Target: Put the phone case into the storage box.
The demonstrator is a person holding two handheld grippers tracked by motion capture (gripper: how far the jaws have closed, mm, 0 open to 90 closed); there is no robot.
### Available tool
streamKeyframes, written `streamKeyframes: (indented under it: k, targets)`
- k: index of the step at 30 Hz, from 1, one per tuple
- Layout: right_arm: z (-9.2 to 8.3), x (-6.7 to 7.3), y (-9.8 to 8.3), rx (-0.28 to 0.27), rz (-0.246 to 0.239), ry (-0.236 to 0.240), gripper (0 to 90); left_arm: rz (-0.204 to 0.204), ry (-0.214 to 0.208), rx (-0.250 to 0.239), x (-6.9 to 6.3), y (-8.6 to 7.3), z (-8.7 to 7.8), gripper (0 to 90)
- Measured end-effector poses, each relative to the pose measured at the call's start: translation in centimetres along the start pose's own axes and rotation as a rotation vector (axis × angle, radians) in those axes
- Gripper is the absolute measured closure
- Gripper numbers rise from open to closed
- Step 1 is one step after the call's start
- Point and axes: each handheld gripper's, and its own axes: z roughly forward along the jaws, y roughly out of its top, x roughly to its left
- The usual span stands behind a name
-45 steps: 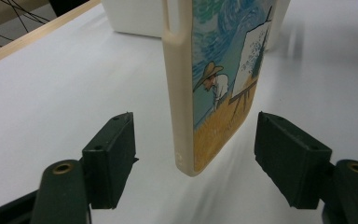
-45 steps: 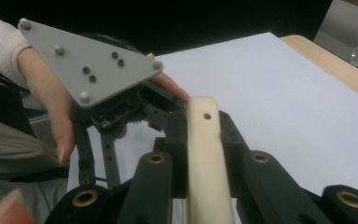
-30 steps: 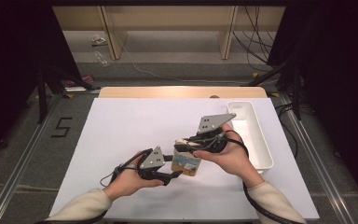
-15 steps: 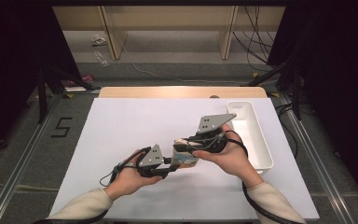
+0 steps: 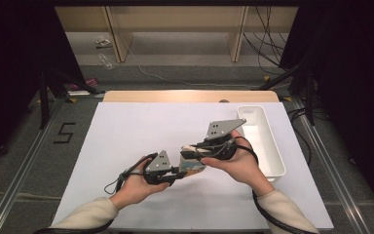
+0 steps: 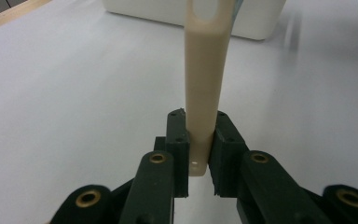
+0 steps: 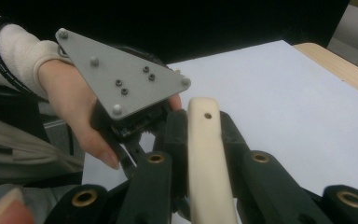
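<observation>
Two grippers, one cream handle and one white tray are counted on the white table. The handle is a flat, smooth cream plastic bar with a small hole near one end and a long slot near the other. It is held above the table's near middle, between both grippers. The left gripper has just been closing, and the bar's end is pinched between its jaws. The right gripper is clamped on the other part.
</observation>
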Motion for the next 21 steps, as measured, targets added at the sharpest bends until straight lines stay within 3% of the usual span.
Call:
streamKeyframes:
  k: [10, 15, 19, 21]
  targets:
    - [-0.09, -0.09, -0.02, -0.009, -0.008, 0.003, 78.1, -0.001, -0.020, -0.006, 0.10, 0.02, -0.02, 79.4]
    - [-0.28, -0.23, 0.02, -0.024, -0.005, -0.001, 72.6, -0.004, -0.034, -0.018, -0.02, 0.20, -0.12, 79.6]
    - [-0.39, -0.31, 0.06, -0.034, -0.002, -0.012, 59.5, -0.001, -0.034, -0.023, -0.07, 0.32, -0.23, 79.6]
    - [-0.35, -0.37, -0.01, -0.041, -0.003, -0.046, 44.4, -0.003, -0.033, -0.024, -0.09, 0.32, -0.22, 79.7]
